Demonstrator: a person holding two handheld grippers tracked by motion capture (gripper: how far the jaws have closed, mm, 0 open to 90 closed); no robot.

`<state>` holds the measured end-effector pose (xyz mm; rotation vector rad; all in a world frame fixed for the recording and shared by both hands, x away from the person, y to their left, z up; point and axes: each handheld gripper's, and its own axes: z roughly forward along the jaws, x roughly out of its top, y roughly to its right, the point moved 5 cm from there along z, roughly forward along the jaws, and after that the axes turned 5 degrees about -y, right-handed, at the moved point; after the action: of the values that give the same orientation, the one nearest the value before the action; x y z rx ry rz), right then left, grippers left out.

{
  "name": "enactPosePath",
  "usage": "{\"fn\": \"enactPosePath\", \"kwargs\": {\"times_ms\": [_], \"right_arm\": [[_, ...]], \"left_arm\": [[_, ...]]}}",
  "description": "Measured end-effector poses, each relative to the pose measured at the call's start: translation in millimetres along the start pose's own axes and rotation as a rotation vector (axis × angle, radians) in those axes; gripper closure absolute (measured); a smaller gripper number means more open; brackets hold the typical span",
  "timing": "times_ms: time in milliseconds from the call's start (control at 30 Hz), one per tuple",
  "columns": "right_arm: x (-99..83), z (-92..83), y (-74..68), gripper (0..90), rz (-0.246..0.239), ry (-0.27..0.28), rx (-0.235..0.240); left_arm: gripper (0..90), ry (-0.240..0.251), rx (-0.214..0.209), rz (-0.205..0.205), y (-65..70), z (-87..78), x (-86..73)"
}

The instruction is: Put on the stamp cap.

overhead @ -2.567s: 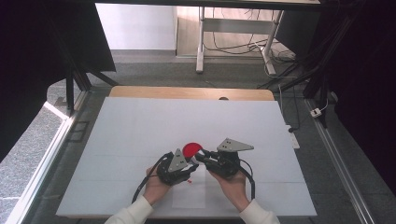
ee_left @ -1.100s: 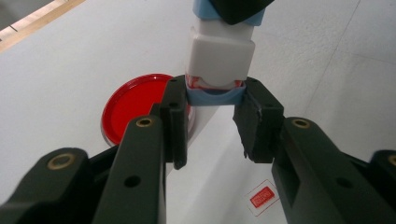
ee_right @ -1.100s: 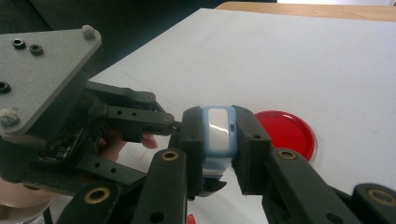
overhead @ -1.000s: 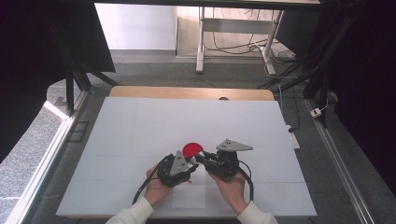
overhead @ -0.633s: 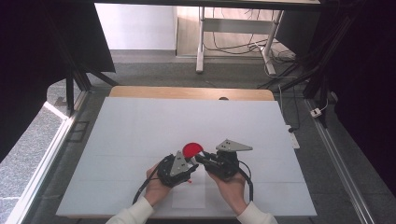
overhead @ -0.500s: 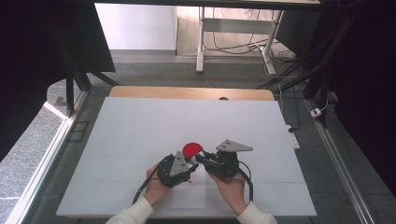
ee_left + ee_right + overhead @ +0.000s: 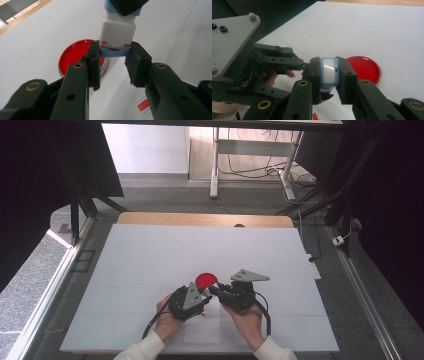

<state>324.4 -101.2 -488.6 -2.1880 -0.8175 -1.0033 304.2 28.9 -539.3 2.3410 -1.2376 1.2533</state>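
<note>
We have the small, light, rigid white-and-blue case (image 7: 117,32) clamped end to end between left claw (image 7: 113,51) and right claw (image 7: 329,72), at the red dish's (image 7: 206,280) five o'clock; its smooth plastic could slip.

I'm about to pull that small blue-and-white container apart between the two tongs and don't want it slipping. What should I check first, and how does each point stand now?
1. Left tongs clamped on the blue end of the small blue-and-white plastic container: ok, both pads press on it.
2. Right tongs clamped on the container's other end: ok.
3. Container held off the white table: ok, it hangs between the tongs.
4. Round red dish out of the pull path: cannot tell, it lies just beyond the tongs.
5. Seam between the white and blue parts unobstructed: ok in the left gripper view.
6. Cables free: cannot tell.
</note>
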Motion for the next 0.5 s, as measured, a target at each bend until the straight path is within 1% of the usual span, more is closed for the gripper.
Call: {"fn": "enactPosePath", "kwargs": {"times_ms": [233, 300, 367, 500], "right_arm": [[-1.8, 2.4, -0.3, 75.3, -0.004, -0.017, -0.002], [-1.6, 2.6, 0.1, 75.4, 0.000, -0.024, 0.002], [-0.7, 1.2, 0.5, 75.5, 0.002, -0.026, 0.007], [1.4, -1.0, 0.6, 75.5, 0.004, -0.031, 0.016]], "left_arm": [[65.3, -0.014, 0.008, 0.001, -0.3, 1.0, -1.0], [65.3, -0.012, 0.007, 0.014, -0.2, 0.8, -1.1], [65.4, -0.012, 0.018, 0.036, -0.3, -0.1, -1.0], [65.5, -0.012, 0.015, 0.039, -0.7, 0.1, -1.4]]}}
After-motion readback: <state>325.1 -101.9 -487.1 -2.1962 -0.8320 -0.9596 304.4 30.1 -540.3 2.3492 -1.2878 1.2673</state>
